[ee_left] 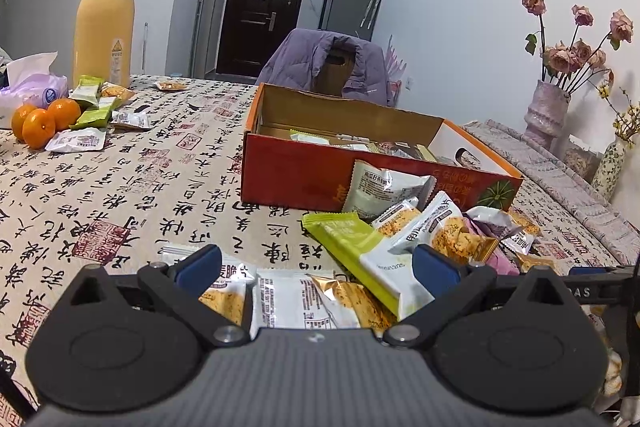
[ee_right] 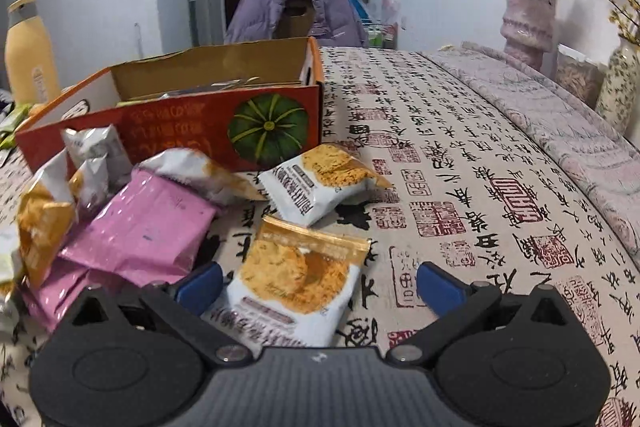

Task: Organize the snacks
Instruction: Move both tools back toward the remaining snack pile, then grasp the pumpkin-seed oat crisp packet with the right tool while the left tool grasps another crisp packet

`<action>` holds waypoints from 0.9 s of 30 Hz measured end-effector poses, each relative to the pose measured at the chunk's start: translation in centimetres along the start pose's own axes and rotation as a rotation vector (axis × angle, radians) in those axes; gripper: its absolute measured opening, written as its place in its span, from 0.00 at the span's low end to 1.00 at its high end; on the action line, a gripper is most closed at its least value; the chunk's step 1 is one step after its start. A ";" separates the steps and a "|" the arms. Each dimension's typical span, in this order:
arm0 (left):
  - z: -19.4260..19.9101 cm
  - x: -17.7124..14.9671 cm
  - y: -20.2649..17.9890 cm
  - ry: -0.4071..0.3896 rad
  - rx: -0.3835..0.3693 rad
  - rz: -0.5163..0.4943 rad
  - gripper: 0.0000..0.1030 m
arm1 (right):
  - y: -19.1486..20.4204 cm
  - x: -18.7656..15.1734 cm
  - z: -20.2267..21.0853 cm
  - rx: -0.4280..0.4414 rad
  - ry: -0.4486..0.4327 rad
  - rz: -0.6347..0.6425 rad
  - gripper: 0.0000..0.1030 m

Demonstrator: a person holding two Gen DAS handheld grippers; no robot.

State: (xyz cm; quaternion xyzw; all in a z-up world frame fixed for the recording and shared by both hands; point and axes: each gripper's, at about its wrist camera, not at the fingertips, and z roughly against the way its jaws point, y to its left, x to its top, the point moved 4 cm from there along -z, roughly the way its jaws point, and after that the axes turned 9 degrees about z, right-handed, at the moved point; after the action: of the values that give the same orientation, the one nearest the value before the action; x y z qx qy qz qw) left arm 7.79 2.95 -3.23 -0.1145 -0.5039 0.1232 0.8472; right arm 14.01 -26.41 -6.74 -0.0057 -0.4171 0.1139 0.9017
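**Both grippers spread wide over loose snack packets in front of the orange box**

At the far left of the table, in the left wrist view, a tissue pack (ee_left: 30,83) sits beside three mandarins (ee_left: 40,119), with a tall yellow bottle (ee_left: 105,21) standing behind them. A small scatter of green and white snack packets (ee_left: 94,111) lies just right of the fruit on the calligraphy-print tablecloth (ee_left: 160,187).

Nearer the camera, the left gripper (ee_left: 318,267) is released, its blue-padded fingers (ee_left: 199,265) wide apart and holding nothing. Between and just beyond them lie white cracker packets (ee_left: 294,297) and a long green-and-white bar wrapper (ee_left: 360,255), which overlaps the pile.

Farther back, toward the middle, stands the open orange cardboard box (ee_left: 296,171), with several packets already inside; their labels are too small to read. One white pouch (ee_left: 382,187) leans against its near wall, and more cracker packets are heaped on the table just to its right.

In the right wrist view, the same box (ee_right: 192,131), its pumpkin picture facing the camera, sits at far left. Pink wrappers (ee_right: 144,227) and crumpled silver-and-gold packets lie before it. The right gripper (ee_right: 320,283) is also released, fingers spread, with a gold-and-white cracker packet (ee_right: 296,279) lying flat on the cloth between them, closer to the left finger. Whether that finger touches it is hard to tell. A second similar packet (ee_right: 320,179) lies just beyond. At far right stand a pink vase (ee_right: 526,23) of dried roses and a patterned vase (ee_right: 620,87).
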 end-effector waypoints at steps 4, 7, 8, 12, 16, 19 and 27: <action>0.1 -0.1 -0.1 0.000 0.002 -0.002 1.00 | -0.4 -0.7 0.6 0.026 -0.023 0.020 1.00; 0.1 -0.1 -0.1 0.000 0.001 -0.003 1.00 | -0.4 -1.0 0.9 0.040 -0.032 0.033 1.00; 0.1 -0.1 -0.1 0.000 0.001 -0.003 1.00 | -0.5 -1.0 0.9 0.043 -0.034 0.034 1.00; 0.2 -0.2 -0.1 0.000 -0.001 -0.008 1.00 | -0.4 -1.0 1.0 0.048 -0.042 0.034 0.98; 0.4 -0.2 -0.1 -0.001 0.003 -0.005 1.00 | 0.3 -1.1 1.8 0.069 -0.076 0.049 0.73; 0.6 -0.1 -0.1 -0.004 0.005 -0.005 1.00 | 0.9 -1.2 2.3 0.076 -0.094 0.056 0.58; 1.0 0.1 0.9 -0.008 0.035 0.008 1.00 | 0.6 -1.8 3.2 0.074 -0.144 0.014 0.41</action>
State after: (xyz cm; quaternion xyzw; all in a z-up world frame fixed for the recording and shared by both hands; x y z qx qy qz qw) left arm 6.91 3.89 -2.93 -0.1010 -0.5047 0.1357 0.8466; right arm 10.31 -26.50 -6.07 0.0329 -0.4764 0.1357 0.8681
